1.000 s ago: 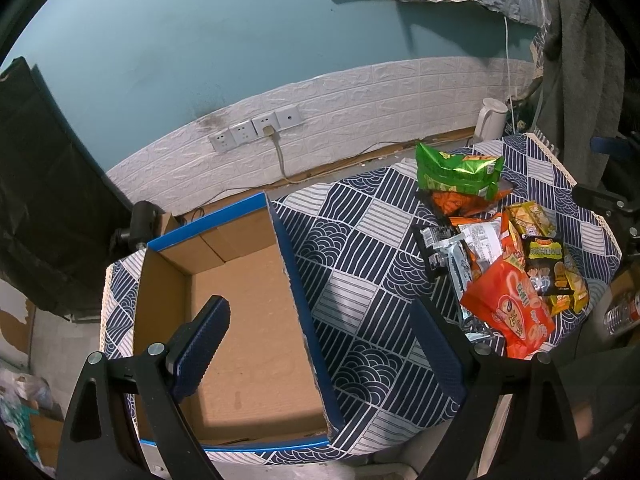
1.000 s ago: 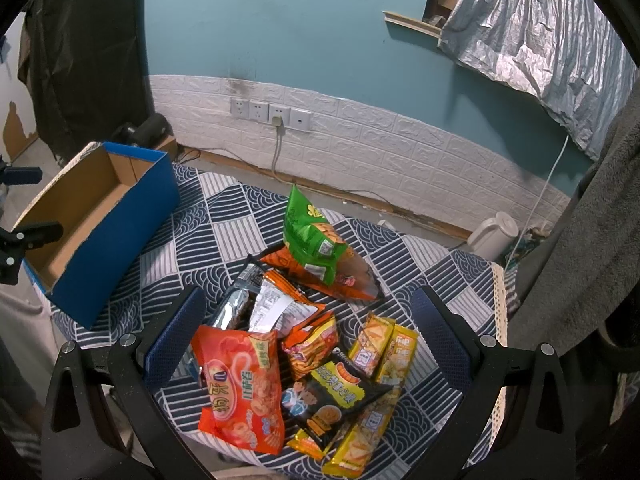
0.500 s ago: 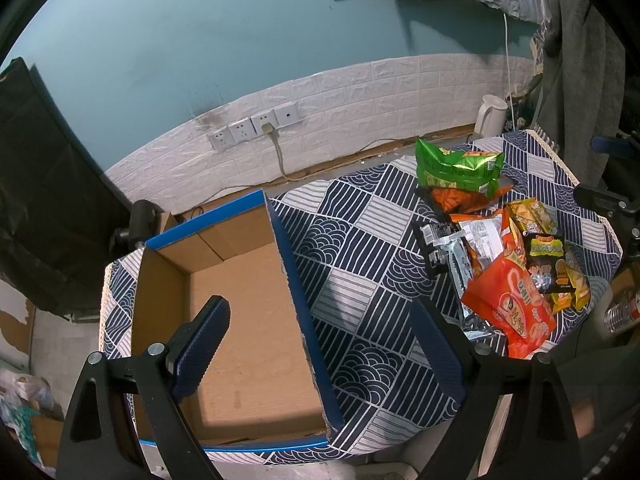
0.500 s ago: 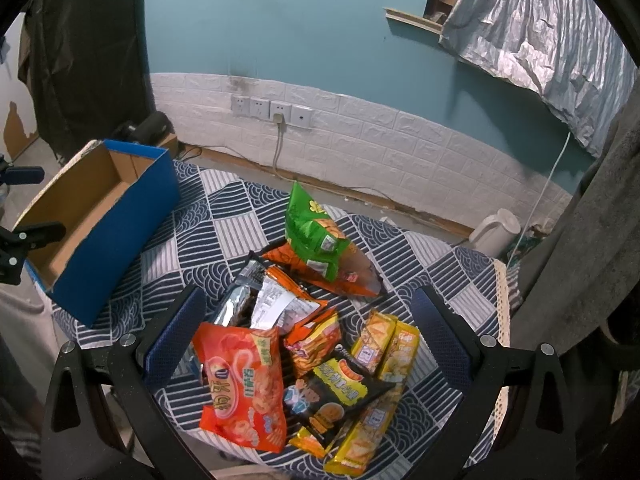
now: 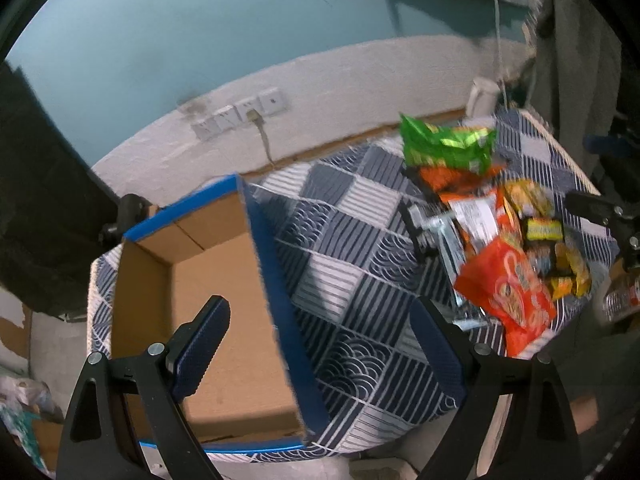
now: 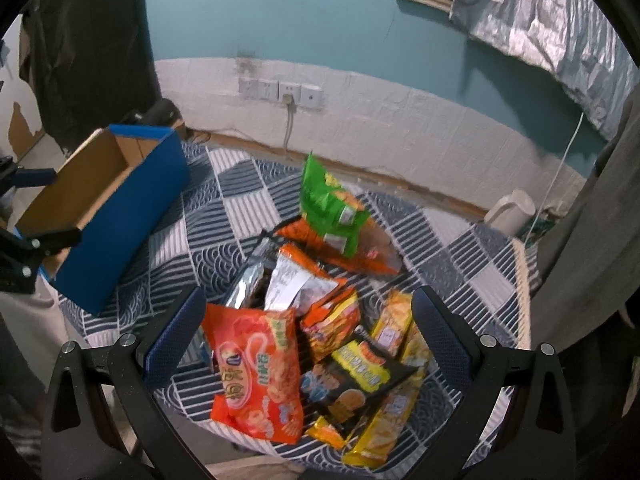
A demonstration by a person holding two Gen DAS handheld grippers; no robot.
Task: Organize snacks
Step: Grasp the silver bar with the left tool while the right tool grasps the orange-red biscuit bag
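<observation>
Right now both grippers hover with jaws spread wide and empty. Nearest, between the right gripper's [image 6: 308, 344] jaws, lies the red-orange snack bag [image 6: 256, 376], with black and yellow packets [image 6: 360, 376] beside it and the green bag [image 6: 328, 204] beyond. The left gripper [image 5: 320, 344] straddles the near wall of the blue box [image 5: 276, 280]. Best to close on the red bag's middle, lifting clear of its neighbours on the surface [image 6: 224, 216].

Left wrist view: steeply down into cardboard box [image 5: 224, 280]. Right: over snack pile [image 6: 320, 320]. Both share table [image 5: 360, 280].
</observation>
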